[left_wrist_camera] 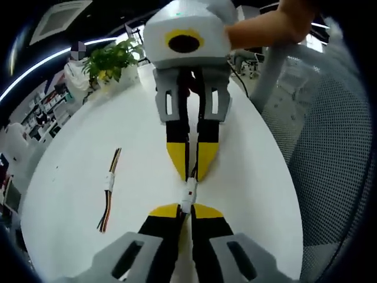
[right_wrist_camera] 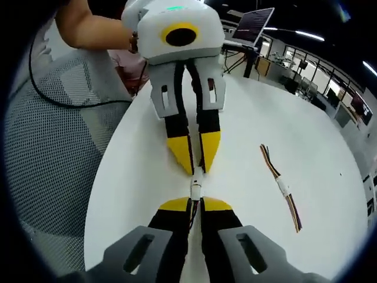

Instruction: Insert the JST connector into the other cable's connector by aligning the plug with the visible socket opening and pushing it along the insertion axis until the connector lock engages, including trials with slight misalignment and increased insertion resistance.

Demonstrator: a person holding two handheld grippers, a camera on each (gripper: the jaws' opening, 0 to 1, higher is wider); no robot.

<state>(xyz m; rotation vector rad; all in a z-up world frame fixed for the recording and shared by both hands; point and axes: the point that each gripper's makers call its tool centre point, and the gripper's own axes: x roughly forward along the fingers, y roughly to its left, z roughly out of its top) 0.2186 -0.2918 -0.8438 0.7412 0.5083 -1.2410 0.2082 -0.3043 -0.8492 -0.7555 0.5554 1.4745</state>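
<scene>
A white round table point(left_wrist_camera: 76, 177) in an office carries a spare joined cable point(left_wrist_camera: 109, 183) off to one side. The left gripper point(left_wrist_camera: 186, 210) and right gripper point(right_wrist_camera: 196, 204) meet tip to tip, each pinching a cable end; the white connectors point(left_wrist_camera: 189, 193) lie between them, lengthwise along both jaws, seemingly already mated.

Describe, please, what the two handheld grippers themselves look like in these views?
Both match: the left gripper and right gripper have grey slotted finger mounts, black fingers and yellow tips. Seen from opposite, each carries a white housing with a yellow-ringed black lens; a green light glows on top.
</scene>
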